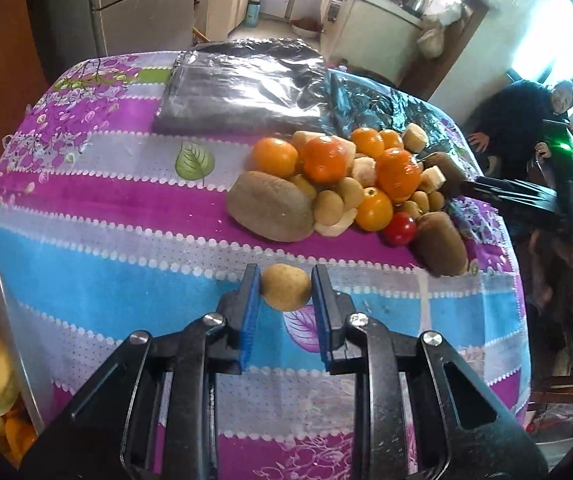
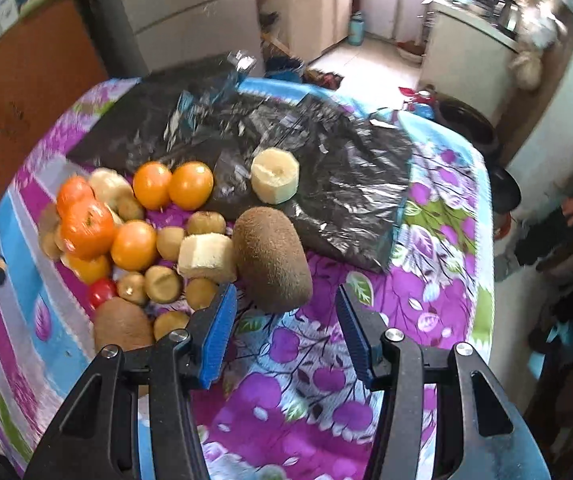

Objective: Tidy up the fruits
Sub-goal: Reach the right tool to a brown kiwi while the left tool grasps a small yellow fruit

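Left wrist view: left tongs (image 1: 286, 286) are closed on a small tan fruit (image 1: 286, 287), blue pads touching both its sides, held above the counter (image 1: 86, 264) w/ its striped floral cloth, near the front edge. Fruit is round & smooth, pinched only at the pad tips, so it could squirt out fwd if the grip eases or the wrist swings fast toward the metal bowl (image 1: 14, 360) of cut fruit at the left edge. Right wrist view: right tongs (image 2: 284, 302) are spread wide, holding nothing, jaws either side of the near end of a big kiwi (image 2: 272, 258) lying by the black plastic bag (image 2: 326, 184) toward the counter's middle. Risks there: left jaw is just beside a small fruit and a pale peeled chunk (image 2: 206, 258), so closing may catch or shove those; the heap (image 1: 346, 184) of oranges & small fruits is loose, a nudge could roll pieces toward an edge. Kiwi is fuzzy and likely soft, hard squeeze might bruise it.
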Demonstrator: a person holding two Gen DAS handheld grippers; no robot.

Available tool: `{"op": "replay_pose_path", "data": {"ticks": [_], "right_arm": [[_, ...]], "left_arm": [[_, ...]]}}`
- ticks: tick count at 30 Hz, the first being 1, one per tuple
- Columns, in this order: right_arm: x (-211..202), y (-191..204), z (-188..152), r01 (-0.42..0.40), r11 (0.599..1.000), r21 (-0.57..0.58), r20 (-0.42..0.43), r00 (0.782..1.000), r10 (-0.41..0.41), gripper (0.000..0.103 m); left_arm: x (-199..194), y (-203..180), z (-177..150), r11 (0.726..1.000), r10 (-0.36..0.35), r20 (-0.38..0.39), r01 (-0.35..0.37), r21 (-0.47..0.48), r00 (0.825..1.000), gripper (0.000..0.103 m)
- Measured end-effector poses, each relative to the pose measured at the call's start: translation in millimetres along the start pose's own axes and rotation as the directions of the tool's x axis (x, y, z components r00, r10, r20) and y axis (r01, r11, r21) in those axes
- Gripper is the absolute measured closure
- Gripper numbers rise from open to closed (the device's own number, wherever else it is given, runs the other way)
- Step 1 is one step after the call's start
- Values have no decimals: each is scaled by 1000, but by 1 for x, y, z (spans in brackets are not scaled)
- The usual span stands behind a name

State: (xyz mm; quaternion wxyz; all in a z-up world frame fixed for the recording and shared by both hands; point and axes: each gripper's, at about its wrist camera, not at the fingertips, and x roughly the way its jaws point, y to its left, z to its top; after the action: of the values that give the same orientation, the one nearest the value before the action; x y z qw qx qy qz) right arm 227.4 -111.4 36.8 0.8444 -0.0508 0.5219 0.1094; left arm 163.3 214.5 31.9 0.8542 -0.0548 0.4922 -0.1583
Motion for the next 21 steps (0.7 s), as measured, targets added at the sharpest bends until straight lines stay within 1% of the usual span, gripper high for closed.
{"op": "replay_pose_path", "data": {"ticks": [2, 5, 6, 7, 9, 11, 15, 18, 21], "right_arm": [[7, 1, 3, 4, 999, -34, -16, 1000, -5, 47], [20, 4, 5, -11, 999, -52, -41, 999, 9, 47], [25, 4, 4, -12, 998, -58, -45, 999, 9, 51], [29, 6, 4, -14, 998, -66, -53, 999, 10, 59], [34, 7, 4, -10, 998, -67, -56, 998, 7, 60], [32, 5, 3, -8, 999, -40, -43, 999, 6, 62], [12, -1, -2, 7, 1000, 25, 12, 1000, -7, 63], [-18, -3, -4, 16, 996, 84, 65, 998, -22, 63], [-56, 9, -5, -7, 991, 131, 128, 992, -10, 63]], "left_arm": [[0, 0, 0, 1000, -9, -4, 9, -5, 1000, 77], [0, -2, -1, 1000, -18, -7, 18, -6, 1000, 77], [1, -3, -1, 1000, -20, -10, 20, -5, 1000, 77], [1, -3, -1, 1000, -21, -11, 21, -5, 1000, 77], [2, -4, -1, 1000, -23, -14, 22, -3, 1000, 77], [1, -4, -1, 1000, -21, -13, 21, 2, 1000, 77], [-6, 1, 0, 1000, -23, 7, 23, 1, 1000, 77], [-16, 3, 2, 1000, -27, 29, 27, -6, 999, 77], [-34, 5, 5, 999, -32, 66, 33, -4, 997, 77]]}}
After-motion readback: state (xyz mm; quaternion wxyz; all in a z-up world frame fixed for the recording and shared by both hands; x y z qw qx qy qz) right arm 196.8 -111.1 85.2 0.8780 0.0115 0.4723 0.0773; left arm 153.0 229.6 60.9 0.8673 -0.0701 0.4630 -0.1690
